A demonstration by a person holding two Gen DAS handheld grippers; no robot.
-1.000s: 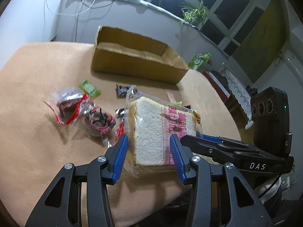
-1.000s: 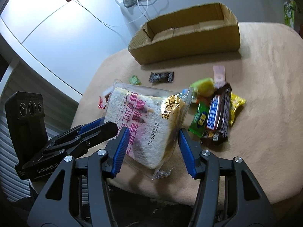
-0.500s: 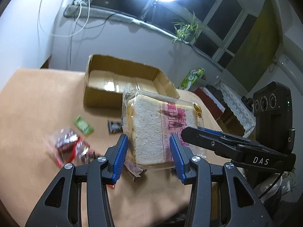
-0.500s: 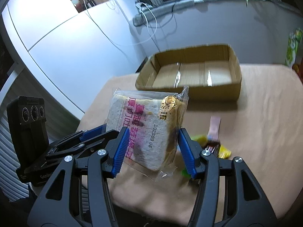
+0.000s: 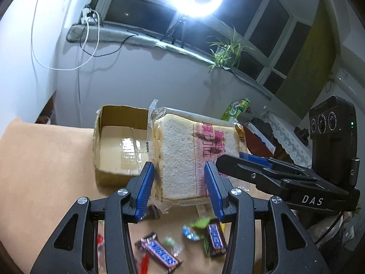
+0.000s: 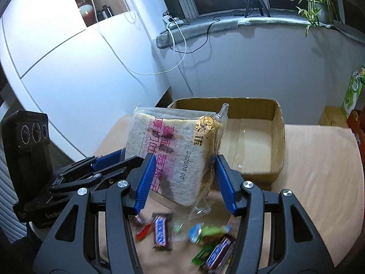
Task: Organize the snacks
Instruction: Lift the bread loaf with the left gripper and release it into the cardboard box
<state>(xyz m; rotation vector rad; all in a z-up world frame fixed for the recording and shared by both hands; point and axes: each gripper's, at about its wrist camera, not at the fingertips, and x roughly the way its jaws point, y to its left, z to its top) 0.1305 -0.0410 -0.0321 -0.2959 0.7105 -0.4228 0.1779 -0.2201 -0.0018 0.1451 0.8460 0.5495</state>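
Observation:
A clear-wrapped pack of sliced bread (image 5: 191, 155) with pink print hangs in the air, just in front of the open cardboard box (image 5: 118, 146). My left gripper (image 5: 180, 171) is shut on its lower part. My right gripper (image 6: 185, 162) is shut on the same bread pack (image 6: 173, 155) from the other side, and its black fingers (image 5: 251, 166) show at the right of the left wrist view. The box (image 6: 255, 141) looks empty, with taped flaps on its floor. Small wrapped snacks lie on the table below, among them two Snickers bars (image 6: 162, 233) (image 6: 219, 253).
A tan cloth covers the table (image 6: 319, 171). Loose sweets in red, green and blue wrappers (image 5: 196, 228) lie near the front edge. A green carton (image 6: 353, 91) stands beyond the table at the right. A wall and a windowsill with cables run behind the box.
Both grippers have lifted the bread pack off the table and carried it towards the box. The box now looks nearer, and the loose snacks have dropped to the bottom of both views.

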